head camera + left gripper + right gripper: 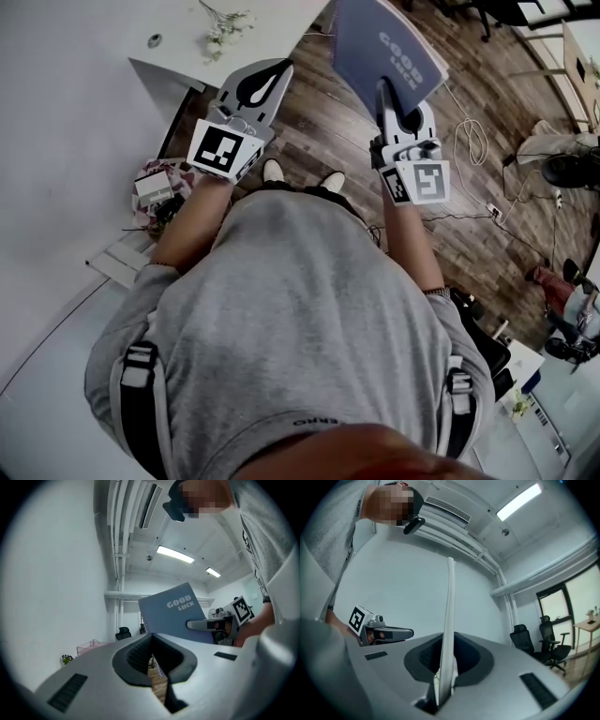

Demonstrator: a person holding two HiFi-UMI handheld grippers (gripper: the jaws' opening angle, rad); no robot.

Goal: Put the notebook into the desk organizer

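Right fingers (385,101) clamped on the notebook (384,42)'s lower edge; it's up in the air over the floor (309,122). Left fingers (234,86) closed, empty, well apart from it.

The right forearm (412,246) reaches forward, about level; the right gripper (386,94) is clamped on the lower edge of the notebook (380,42) and holds it upright; the left forearm (187,220) reaches forward alongside; the left gripper (279,69) hovers just left of the notebook, clear of it, jaws together and empty.
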